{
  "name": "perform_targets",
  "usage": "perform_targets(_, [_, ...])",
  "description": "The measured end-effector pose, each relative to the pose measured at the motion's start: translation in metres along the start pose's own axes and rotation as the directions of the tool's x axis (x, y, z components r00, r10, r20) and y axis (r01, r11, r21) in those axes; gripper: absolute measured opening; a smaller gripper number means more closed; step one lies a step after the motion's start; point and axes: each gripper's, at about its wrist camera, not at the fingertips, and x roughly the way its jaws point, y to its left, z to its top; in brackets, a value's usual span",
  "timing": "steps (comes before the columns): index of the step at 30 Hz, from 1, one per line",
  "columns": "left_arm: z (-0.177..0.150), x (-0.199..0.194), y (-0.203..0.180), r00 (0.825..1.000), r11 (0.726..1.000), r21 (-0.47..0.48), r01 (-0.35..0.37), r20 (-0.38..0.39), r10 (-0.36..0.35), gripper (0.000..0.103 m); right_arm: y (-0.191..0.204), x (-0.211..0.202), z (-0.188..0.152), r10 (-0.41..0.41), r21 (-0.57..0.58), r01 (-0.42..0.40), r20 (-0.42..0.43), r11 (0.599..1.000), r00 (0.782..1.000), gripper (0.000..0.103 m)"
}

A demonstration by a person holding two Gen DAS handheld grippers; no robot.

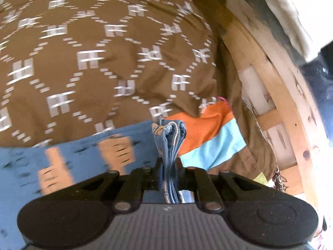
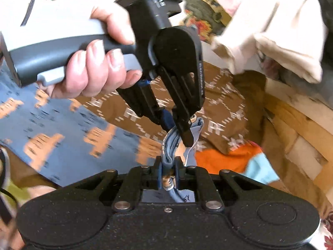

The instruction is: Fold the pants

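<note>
My left gripper (image 1: 169, 162) and right gripper (image 2: 167, 164) each pinch the blue patterned pants (image 1: 83, 156) at a bunched edge. In the right wrist view my left hand (image 2: 97, 62) tilts its gripper steeply down, just beyond the right one, over the brown bedspread (image 1: 104, 41).

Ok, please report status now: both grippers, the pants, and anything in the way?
Left gripper shut on pants edge. Right gripper shut on same bunched edge, beside it. Orange and light-blue cloth lies close by on brown bedspread.

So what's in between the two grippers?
Only a short bunched bit of the blue pants. In the right wrist view, the left gripper pinches it just above where the right gripper clamps it.
</note>
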Motion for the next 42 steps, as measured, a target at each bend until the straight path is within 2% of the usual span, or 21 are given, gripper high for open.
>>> perform_targets(8, [-0.026,-0.049,0.065,0.998,0.993,-0.116,-0.029,0.045,0.034,0.012,0.050,-0.008,0.021,0.166,-0.034,-0.165,0.031,0.986,0.986,0.012])
perform_targets(16, [-0.054,-0.052,0.120,0.997,0.980,-0.192,-0.048,0.047,0.058,0.012,0.091,0.004,0.019,0.286,-0.058,-0.287,-0.026,0.956,0.958,0.012])
perform_targets(19, [-0.061,-0.049,0.134,0.998,0.973,-0.231,-0.019,0.056,0.033,0.014,0.099,0.009,0.014,0.290,-0.063,-0.293,-0.054,0.954,0.956,0.016])
perform_targets(23, [-0.065,-0.050,0.140,0.997,0.970,-0.243,0.010,0.076,0.009,0.019,0.101,0.013,0.010,0.298,-0.046,-0.302,-0.077,0.952,0.951,0.028])
perform_targets(25, [-0.067,-0.051,0.142,0.996,0.969,-0.247,0.015,0.084,0.006,0.027,0.101,0.014,0.010,0.297,-0.044,-0.301,-0.081,0.953,0.951,0.029])
perform_targets(28, [-0.069,-0.051,0.144,0.995,0.964,-0.264,0.032,0.095,-0.007,0.030,0.100,0.015,0.010,0.302,-0.035,-0.306,-0.083,0.951,0.950,0.030])
perform_targets(30, [-0.070,-0.051,0.143,0.995,0.963,-0.266,0.027,0.100,0.000,0.029,0.099,0.016,0.010,0.304,-0.036,-0.308,-0.083,0.951,0.949,0.030])
perform_targets(32, [-0.070,-0.050,0.141,0.995,0.966,-0.260,0.004,0.099,0.022,0.023,0.100,0.016,0.009,0.307,-0.037,-0.311,-0.084,0.950,0.948,0.028])
perform_targets(34, [-0.069,-0.050,0.137,0.994,0.968,-0.250,-0.018,0.099,0.044,0.016,0.099,0.017,0.010,0.309,-0.036,-0.312,-0.080,0.949,0.948,0.017])
perform_targets(42, [-0.069,-0.057,0.132,0.991,0.972,-0.233,-0.036,0.115,0.064,0.012,0.101,0.012,0.012,0.303,-0.034,-0.305,-0.063,0.952,0.951,0.015])
